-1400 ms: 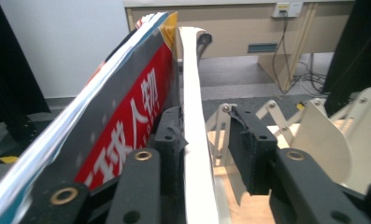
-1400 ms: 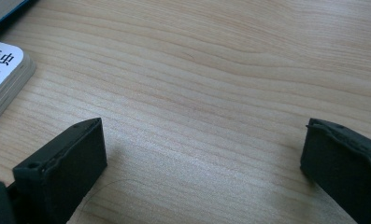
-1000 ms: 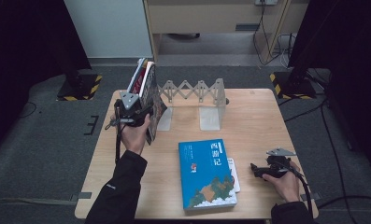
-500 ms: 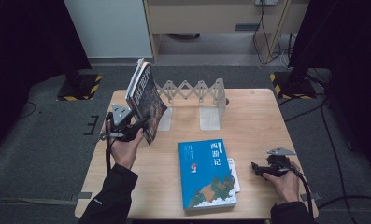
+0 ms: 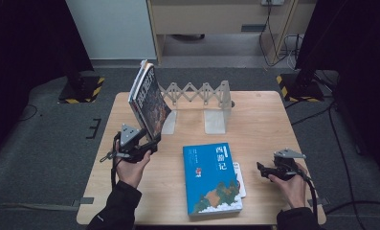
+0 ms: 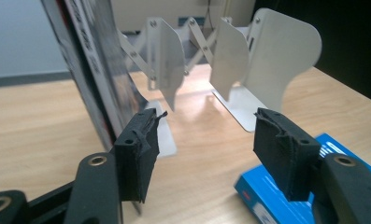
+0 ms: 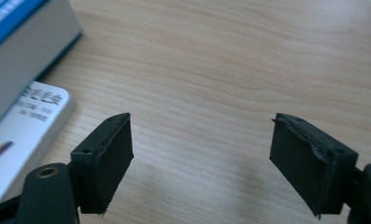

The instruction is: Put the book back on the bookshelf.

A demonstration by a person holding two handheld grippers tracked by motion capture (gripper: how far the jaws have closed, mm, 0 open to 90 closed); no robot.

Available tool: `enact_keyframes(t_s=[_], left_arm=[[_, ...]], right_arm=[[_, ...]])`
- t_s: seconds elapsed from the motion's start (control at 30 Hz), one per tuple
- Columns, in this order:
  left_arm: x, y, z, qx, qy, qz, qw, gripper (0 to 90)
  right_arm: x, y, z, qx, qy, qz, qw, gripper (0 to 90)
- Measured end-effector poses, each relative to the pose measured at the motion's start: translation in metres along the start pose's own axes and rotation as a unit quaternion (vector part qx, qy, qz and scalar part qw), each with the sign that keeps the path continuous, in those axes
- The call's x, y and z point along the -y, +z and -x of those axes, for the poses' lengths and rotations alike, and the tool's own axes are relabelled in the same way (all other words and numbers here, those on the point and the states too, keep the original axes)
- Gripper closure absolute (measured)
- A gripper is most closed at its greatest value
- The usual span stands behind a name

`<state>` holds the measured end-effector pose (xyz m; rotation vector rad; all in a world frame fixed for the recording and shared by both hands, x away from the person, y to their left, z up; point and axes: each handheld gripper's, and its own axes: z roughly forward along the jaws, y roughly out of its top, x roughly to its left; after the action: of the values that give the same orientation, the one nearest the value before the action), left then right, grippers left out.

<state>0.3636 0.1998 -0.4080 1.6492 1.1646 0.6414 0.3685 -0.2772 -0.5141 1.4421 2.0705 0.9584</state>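
Left gripper (image 5: pixel 147 145) is standing with its jaws apart, having just been opening, nothing between them; the leaning books (image 5: pixel 147 100) are resting just beside its left pad, propped against the expanding metal bookend rack (image 5: pixel 197 93). Right gripper (image 5: pixel 266 170) is hovering over the bare surface (image 5: pixel 264 120), jaws fairly wide though just narrowing, gripping nothing. Lying flat in front of the rack is the blue book (image 5: pixel 211 177), long axis running away from the person, with a white booklet (image 5: pixel 239 178) peeking out beneath it. The right gripper is nearer; the rack's middle slot is waiting empty.
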Motion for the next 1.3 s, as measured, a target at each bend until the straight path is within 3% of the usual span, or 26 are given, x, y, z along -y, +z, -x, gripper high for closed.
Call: enact_keyframes(t_s=[0.23, 0.33, 0.6, 0.8, 0.97, 1.17, 1.3], left_arm=[[0.018, 0.008, 0.006, 0.012, 0.001, -0.020, 0.9997, 35.7], [0.029, 0.013, 0.011, 0.015, 0.015, -0.031, 0.9993, 33.3], [0.046, 0.030, 0.023, 0.055, 0.013, -0.070, 0.9959, 32.7], [0.059, 0.040, 0.036, 0.081, 0.024, -0.097, 0.9917, 31.3], [0.066, 0.047, 0.047, 0.102, 0.022, -0.111, 0.9883, 30.2], [0.072, 0.053, 0.053, 0.120, 0.012, -0.122, 0.9852, 29.5], [0.077, 0.059, 0.050, 0.141, -0.017, -0.136, 0.9805, 27.2]], right_arm=[[-0.010, -0.006, -0.012, -0.029, 0.001, 0.009, 0.9995, 25.6], [-0.012, -0.008, -0.018, -0.043, -0.002, 0.012, 0.9990, 25.4], [-0.018, -0.008, -0.033, -0.071, -0.007, 0.027, 0.9971, 24.5], [-0.022, -0.009, -0.042, -0.096, 0.000, 0.035, 0.9948, 23.0], [-0.022, -0.007, -0.051, -0.110, -0.006, 0.039, 0.9931, 29.1], [-0.020, -0.001, -0.062, -0.128, -0.012, 0.024, 0.9915, 28.1], [-0.020, 0.001, -0.067, -0.138, -0.005, 0.017, 0.9903, 28.8]])
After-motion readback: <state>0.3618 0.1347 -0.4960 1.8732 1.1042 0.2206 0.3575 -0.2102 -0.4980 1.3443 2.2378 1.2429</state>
